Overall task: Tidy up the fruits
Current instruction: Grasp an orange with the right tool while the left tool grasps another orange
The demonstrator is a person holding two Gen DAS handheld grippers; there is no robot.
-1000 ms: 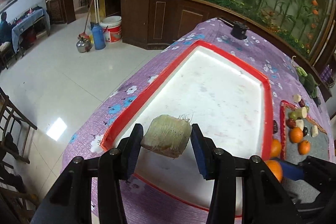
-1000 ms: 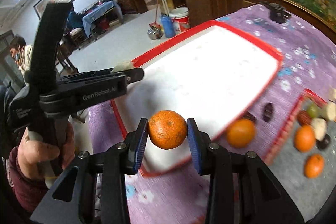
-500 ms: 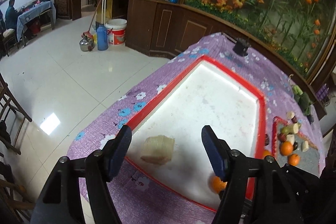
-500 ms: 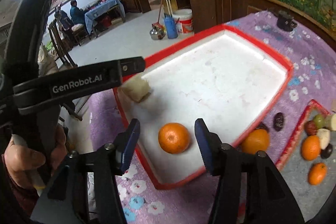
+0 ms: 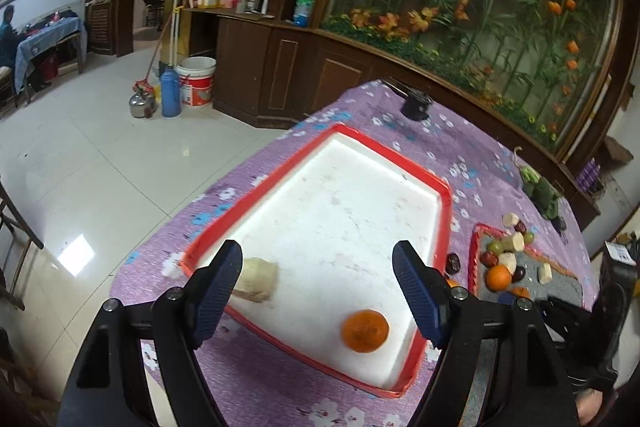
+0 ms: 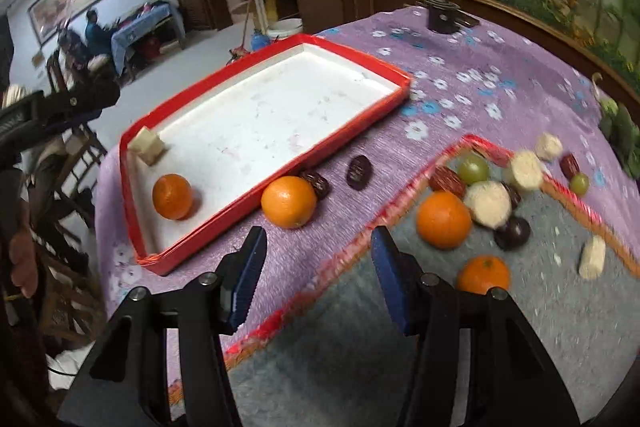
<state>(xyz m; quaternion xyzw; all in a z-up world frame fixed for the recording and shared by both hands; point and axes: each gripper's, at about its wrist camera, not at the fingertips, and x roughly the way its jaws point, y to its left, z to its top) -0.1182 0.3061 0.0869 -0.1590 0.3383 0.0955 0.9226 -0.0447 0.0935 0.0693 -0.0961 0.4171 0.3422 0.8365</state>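
Observation:
A red-rimmed white tray lies on the purple flowered cloth. Inside it rest a pale cut chunk in the near-left corner and an orange. My left gripper hangs open above the tray's near end, holding nothing. My right gripper is open and empty over the cloth at the grey mat's edge. Another orange and two dark dates sit on the cloth beside the tray.
The grey mat carries oranges, green grapes, pale chunks and dark fruits. A dark cup stands at the far end, green vegetables at the right. The table drops off to tiled floor on the left.
Both grippers opened and let go: the pale chunk and the orange now lie in the tray. Both pulled back and up, the right one swinging toward the grey mat.

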